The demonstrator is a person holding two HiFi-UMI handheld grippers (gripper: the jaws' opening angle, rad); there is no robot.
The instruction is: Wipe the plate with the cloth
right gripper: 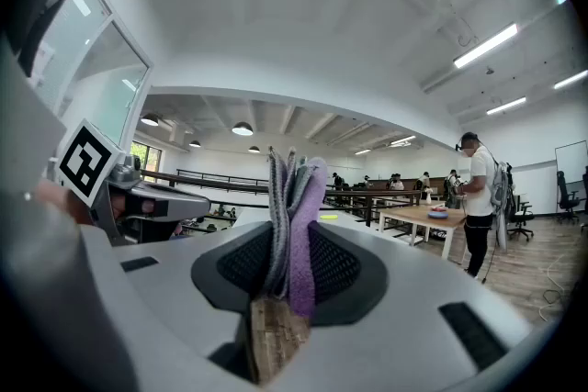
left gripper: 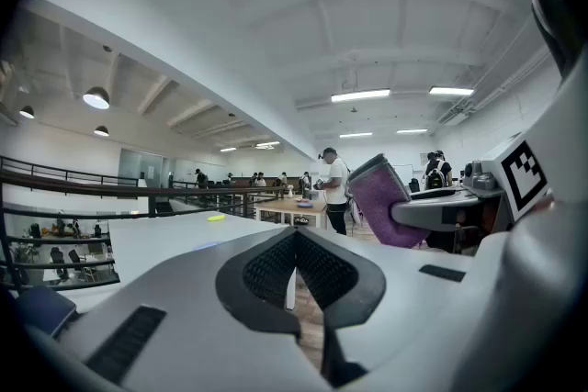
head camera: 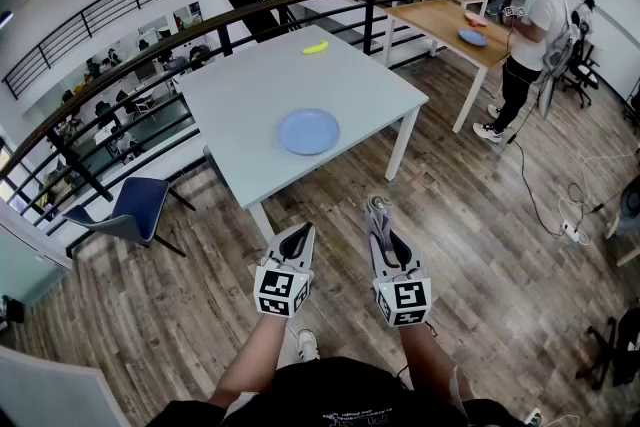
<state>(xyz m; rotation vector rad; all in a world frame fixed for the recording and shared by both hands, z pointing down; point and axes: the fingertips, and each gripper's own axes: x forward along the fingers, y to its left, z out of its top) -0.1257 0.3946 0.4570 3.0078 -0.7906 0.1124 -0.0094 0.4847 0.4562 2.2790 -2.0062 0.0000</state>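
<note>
Two grippers hang low over a wood floor point(head camera: 480, 245), short of a white table point(head camera: 250, 80). The right gripper point(head camera: 378, 211) pinches a folded grey-and-purple cloth point(right gripper: 296, 207). The left gripper point(head camera: 298, 235) has its jaws pressed together on nothing. The blue plate point(head camera: 308, 131) lies on the table, well apart at the left gripper's 12 o'clock.

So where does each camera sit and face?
Head view: on the person's head, facing steeply down at white table, blue plate, forearms, left gripper, right gripper.
Left gripper view: on that gripper, facing along its shut jaws across the room; right gripper at right.
Right gripper view: on that gripper, facing along jaws clamping the cloth; left gripper at left.
Both gripper views share the standing person in white.
</note>
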